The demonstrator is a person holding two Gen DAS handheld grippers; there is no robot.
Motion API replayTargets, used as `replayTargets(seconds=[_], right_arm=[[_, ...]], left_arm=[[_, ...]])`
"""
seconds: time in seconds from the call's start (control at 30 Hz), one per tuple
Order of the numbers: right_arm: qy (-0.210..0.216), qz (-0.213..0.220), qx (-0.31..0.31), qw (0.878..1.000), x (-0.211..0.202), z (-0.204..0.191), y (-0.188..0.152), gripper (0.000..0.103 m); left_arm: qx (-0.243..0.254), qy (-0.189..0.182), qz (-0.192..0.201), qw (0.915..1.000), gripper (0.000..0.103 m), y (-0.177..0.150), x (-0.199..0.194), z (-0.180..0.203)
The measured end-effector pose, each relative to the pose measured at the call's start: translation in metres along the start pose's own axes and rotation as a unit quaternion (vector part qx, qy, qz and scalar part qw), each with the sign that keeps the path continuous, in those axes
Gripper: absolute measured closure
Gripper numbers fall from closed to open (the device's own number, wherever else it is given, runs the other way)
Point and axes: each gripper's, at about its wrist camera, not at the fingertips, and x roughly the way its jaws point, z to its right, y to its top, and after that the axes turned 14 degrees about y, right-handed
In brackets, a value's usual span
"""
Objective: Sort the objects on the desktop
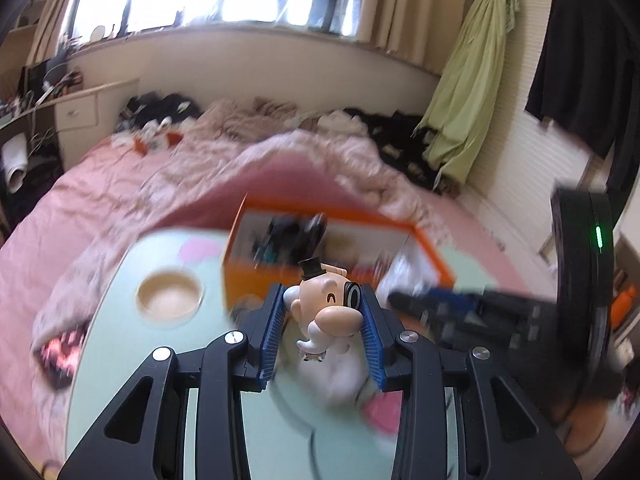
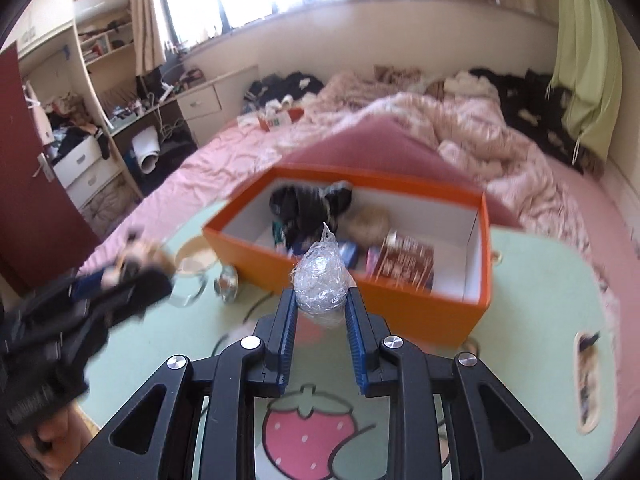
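My left tongs (image 1: 324, 320) are clamped on a small figurine (image 1: 328, 312) with a top hat and a white beard, its head squeezed between the blue pads (image 1: 274, 336); only the left wrist view shows its face, while the right wrist view catches it as a tan smear at the far left beside a blurred black arm. My right tongs (image 2: 320, 316) hold a crumpled ball of clear plastic wrap (image 2: 320, 280), pinched low on its body, its twisted tip pointing up in front of the orange box (image 2: 348, 296). The right view looks down into that box, which sits toward the far edge of the pale green table (image 2: 540, 280): a dark furry heap in the far left corner, something tan beside it, a brown printed pack and small cards near the near wall. The left view shows the same box only as a blur behind the figurine. Between the box's left end and the table's left edge stand a round beige dish (image 1: 170, 294), a clear glass (image 2: 188, 292) and a small glass jar (image 2: 227, 282), which leaves little room there; the near part of the table with the strawberry print (image 2: 308, 436) is bare. Beyond the far edge lies a bed with pink bedding (image 2: 460, 136). The box contents are too blurred to name further, and the jar's contents I cannot make out.
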Motion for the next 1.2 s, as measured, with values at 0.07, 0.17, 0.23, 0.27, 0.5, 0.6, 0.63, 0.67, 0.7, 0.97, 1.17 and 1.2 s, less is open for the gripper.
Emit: replayTargets(seconds=[0.07, 0.17, 0.23, 0.27, 0.5, 0.6, 0.63, 0.67, 0.7, 0.97, 1.17, 1.2], right_arm=[[-0.009, 0.013, -0.007, 1.0, -0.002, 0.001, 0.01, 0.079], [-0.027, 0.022, -0.015, 0.999, 0.005, 0.007, 0.024, 0.079], [-0.036, 0.02, -0.013, 0.999, 0.014, 0.015, 0.031, 0.079], [-0.04, 0.014, -0.01, 0.999, 0.021, 0.021, 0.034, 0.078], [-0.009, 0.011, 0.032, 0.999, 0.033, 0.048, 0.029, 0.049], [-0.002, 0.021, 0.026, 0.999, 0.019, 0.041, 0.022, 0.045], [-0.001, 0.017, 0.02, 1.0, 0.016, 0.037, 0.019, 0.044], [0.003, 0.017, 0.018, 1.0, 0.01, 0.033, 0.013, 0.044], [0.011, 0.016, 0.021, 1.0, 0.005, 0.031, 0.006, 0.044], [0.023, -0.054, 0.02, 0.998, -0.001, 0.013, -0.05, 0.043], [-0.005, -0.089, 0.03, 0.996, 0.001, 0.016, -0.074, 0.038], [-0.011, -0.09, 0.032, 0.995, 0.001, 0.018, -0.075, 0.036]], left_arm=[[0.005, -0.005, 0.005, 1.0, 0.065, 0.021, 0.01, 0.008], [0.025, 0.016, 0.005, 0.9996, 0.065, 0.046, 0.038, 0.023], [0.037, 0.02, -0.015, 0.999, 0.065, 0.049, 0.061, 0.028], [0.036, 0.013, -0.031, 0.9988, 0.065, 0.048, 0.073, 0.028], [-0.01, -0.003, -0.056, 0.9983, 0.029, 0.025, 0.079, 0.007], [-0.004, 0.0, -0.044, 0.999, 0.028, 0.018, 0.059, -0.001], [-0.003, 0.0, -0.044, 0.999, 0.027, 0.012, 0.05, -0.004], [0.002, 0.002, -0.046, 0.9989, 0.026, 0.005, 0.041, -0.008], [0.006, 0.002, -0.049, 0.9988, 0.026, -0.002, 0.033, -0.01], [0.018, 0.042, -0.115, 0.9923, 0.024, -0.081, 0.011, -0.014], [0.009, 0.092, -0.113, 0.9893, 0.023, -0.11, 0.008, -0.01], [0.017, 0.1, -0.112, 0.9885, 0.023, -0.112, 0.008, -0.007]])
